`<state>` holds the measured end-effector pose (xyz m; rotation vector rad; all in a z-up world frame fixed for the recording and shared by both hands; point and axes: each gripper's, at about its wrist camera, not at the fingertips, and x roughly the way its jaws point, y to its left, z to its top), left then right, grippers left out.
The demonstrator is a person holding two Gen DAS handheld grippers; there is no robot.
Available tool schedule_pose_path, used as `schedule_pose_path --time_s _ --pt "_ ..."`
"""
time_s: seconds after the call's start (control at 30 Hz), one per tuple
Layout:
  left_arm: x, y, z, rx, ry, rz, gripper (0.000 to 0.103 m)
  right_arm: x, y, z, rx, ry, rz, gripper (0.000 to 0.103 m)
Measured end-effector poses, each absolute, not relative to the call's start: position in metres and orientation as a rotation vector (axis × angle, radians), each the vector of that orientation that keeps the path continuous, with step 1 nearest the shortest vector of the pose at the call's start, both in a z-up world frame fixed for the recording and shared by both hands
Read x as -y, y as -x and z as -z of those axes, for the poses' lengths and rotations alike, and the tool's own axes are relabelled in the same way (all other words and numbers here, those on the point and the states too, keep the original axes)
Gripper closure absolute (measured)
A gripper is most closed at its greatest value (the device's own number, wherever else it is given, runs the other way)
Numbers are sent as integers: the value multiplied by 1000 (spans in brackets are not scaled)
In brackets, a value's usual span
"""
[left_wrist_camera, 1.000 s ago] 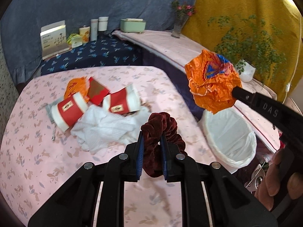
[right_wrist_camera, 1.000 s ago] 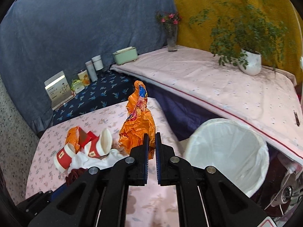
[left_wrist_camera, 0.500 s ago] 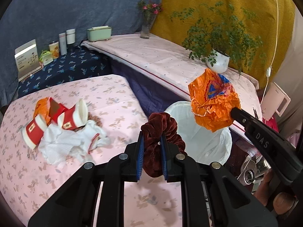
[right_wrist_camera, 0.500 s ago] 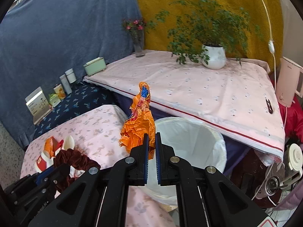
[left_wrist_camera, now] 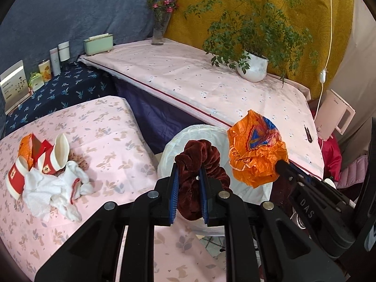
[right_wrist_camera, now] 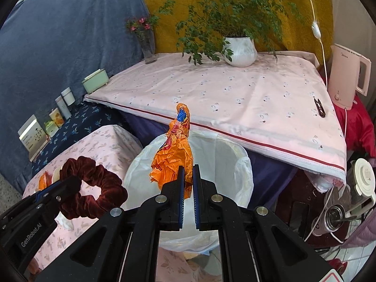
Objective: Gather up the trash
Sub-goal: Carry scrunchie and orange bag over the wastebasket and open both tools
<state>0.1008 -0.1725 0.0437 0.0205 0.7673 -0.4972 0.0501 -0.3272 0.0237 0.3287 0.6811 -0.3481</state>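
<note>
Both loads over the bin (right_wrist_camera: pixel 237 164): left gripper (left_wrist_camera: pixel 189 185) clamped on scrunchie (left_wrist_camera: pixel 199 157), right gripper (right_wrist_camera: pixel 187 189) pinched on orange wrapper (right_wrist_camera: pixel 174 162). Nothing dropped yet. Cups (left_wrist_camera: pixel 50 157), tissue (left_wrist_camera: pixel 47 188) left on worktop (left_wrist_camera: pixel 112 127) beside bin.

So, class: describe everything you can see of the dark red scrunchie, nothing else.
The scrunchie is a ring of gathered, velvety dark red fabric, deeply ruffled, with an open centre seen from the right wrist view. The left hand-held gripper is shut on one side of it, blue pads pressing the fabric, so it hangs clear of the table. It sits over the near rim of the white-lined bin, beside the orange wrapper, apparently not touching it.
</note>
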Motion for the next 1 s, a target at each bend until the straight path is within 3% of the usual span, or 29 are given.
schedule_pose_path --time_s 0.27,0.37,0.43,0.53,0.73,1.0 --pt "191 -110 -35 -773 -25 529 86 341 -53 -7 -705 -354 363 95" --pt "194 -112 -32 -767 -26 531 82 341 -55 -4 -706 -354 369 90" --pt "195 -115 -31 -764 -19 518 59 341 -56 -2 -707 -351 371 80" --pt "191 -117 -30 -760 -7 485 38 338 -55 -3 -701 -340 382 67" --pt "182 -117 -28 -758 -23 453 37 330 -53 -14 -672 -315 384 49" --pt "154 -115 -30 -757 6 407 36 310 -53 -23 -666 -295 357 49"
